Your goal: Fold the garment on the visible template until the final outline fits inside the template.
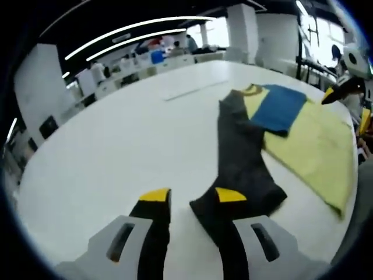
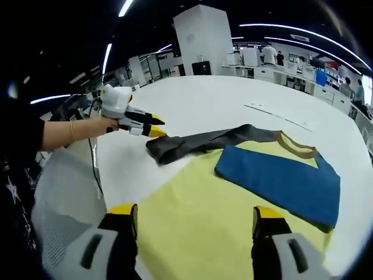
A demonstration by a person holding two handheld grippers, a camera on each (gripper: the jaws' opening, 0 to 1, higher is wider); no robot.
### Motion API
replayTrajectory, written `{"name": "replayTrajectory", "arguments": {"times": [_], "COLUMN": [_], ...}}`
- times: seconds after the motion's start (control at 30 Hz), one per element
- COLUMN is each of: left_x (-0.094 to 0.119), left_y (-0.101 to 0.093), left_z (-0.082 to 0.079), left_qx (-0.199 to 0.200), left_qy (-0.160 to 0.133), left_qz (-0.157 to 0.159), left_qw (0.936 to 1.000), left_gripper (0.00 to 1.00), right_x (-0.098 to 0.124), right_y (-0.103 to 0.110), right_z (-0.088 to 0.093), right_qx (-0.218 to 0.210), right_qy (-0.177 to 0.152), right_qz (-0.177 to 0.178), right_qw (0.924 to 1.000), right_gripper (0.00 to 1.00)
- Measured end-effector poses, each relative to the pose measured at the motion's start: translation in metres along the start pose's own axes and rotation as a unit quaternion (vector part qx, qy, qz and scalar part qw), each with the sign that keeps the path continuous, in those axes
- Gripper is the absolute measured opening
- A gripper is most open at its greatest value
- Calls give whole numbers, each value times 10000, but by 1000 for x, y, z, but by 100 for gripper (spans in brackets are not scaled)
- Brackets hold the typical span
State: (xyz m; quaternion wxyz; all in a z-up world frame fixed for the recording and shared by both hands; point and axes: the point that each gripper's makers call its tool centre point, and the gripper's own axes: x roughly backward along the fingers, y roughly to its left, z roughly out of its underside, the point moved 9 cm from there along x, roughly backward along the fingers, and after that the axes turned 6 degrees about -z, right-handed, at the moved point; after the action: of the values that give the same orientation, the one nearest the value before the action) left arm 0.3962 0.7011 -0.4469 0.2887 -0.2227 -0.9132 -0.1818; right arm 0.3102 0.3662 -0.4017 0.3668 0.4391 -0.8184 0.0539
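Observation:
The garment lies flat on the white table point(image 1: 116, 151): a yellow body point(image 1: 317, 149) point(image 2: 192, 227), a blue panel point(image 1: 280, 108) point(image 2: 285, 178) folded over it, a tan collar point(image 2: 298, 147), and a long dark grey sleeve point(image 1: 239, 151) point(image 2: 204, 140) stretched out sideways. My left gripper point(image 1: 193, 195) point(image 2: 156, 128) is open, a person's hand holding it at the sleeve's end; the cloth lies under one finger point(image 1: 231, 195), not pinched. My right gripper point(image 2: 195, 211) point(image 1: 345, 96) hangs open over the yellow body, nothing between its fingers.
A thin pale strip point(image 2: 280, 116) point(image 1: 189, 90) lies on the table beyond the garment. The table's near edge point(image 2: 102, 192) runs beside the person's arm point(image 2: 70, 129). Desks, a white pillar point(image 2: 201, 35) and several people stand far behind.

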Motion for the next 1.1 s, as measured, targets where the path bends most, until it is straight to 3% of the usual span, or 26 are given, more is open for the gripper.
{"name": "replayTrajectory", "arguments": {"times": [0.07,0.17,0.27,0.4,0.7,1.0,1.1], "left_x": [-3,-8,-11,-18,-31,-34,-34], "left_y": [-2,-4,-8,-9,-9,-12,-14], "left_z": [-1,-3,-6,-6,-6,-10,-12], "left_qx": [66,-351,-315,-474,-859,-610,-990], "left_qy": [-15,-53,-87,153,546,846,792], "left_qz": [176,333,666,943,1136,1482,1597], "left_qw": [9998,9988,9972,9943,9883,9834,9790], "left_gripper": [22,26,27,26,25,18,15], "right_x": [9,20,29,40,59,76,80], "right_y": [-5,-11,-16,-23,-32,-38,-40], "right_z": [1,2,3,6,15,24,26], "right_qx": [12,32,66,14,-99,-116,-84], "right_qy": [-26,-50,-28,-56,-167,-173,-173], "right_qz": [59,74,109,167,224,362,411], "right_qw": [10000,10000,9999,9998,9996,9991,9990], "right_gripper": [84,84,86,86,85,88,89]}}
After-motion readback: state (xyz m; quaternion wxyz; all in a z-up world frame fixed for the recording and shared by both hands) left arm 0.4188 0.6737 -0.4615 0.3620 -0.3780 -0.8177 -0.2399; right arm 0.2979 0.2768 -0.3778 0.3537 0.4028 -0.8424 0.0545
